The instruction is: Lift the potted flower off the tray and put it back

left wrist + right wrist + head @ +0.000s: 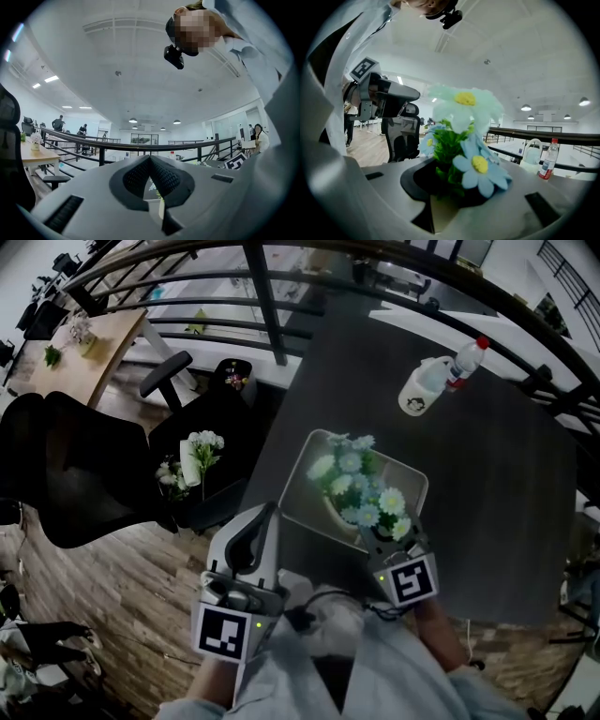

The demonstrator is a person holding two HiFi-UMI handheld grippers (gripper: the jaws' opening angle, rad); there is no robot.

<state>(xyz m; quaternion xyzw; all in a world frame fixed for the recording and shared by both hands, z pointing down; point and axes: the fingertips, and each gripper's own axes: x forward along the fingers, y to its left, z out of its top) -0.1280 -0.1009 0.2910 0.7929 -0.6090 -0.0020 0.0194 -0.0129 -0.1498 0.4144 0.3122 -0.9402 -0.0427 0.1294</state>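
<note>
In the head view the potted flower (361,486), a cream pot of pale blue and white daisies, stands over the light grey tray (304,493) on the dark table. My right gripper (380,532) reaches in from the near side and is shut on the pot. I cannot tell whether the pot rests on the tray. In the right gripper view the daisies (476,166) rise between the jaws of that right gripper (459,183), with the cream pot wall (440,211) below them. My left gripper (270,510) hovers left of the tray, shut and holding nothing; its tips meet in the left gripper view (150,158).
A white jug (422,388) and a red-capped bottle (466,362) stand at the table's far side. A black railing (272,296) runs behind. Left of the table's edge are black office chairs (75,465), one bearing another bunch of flowers (199,456).
</note>
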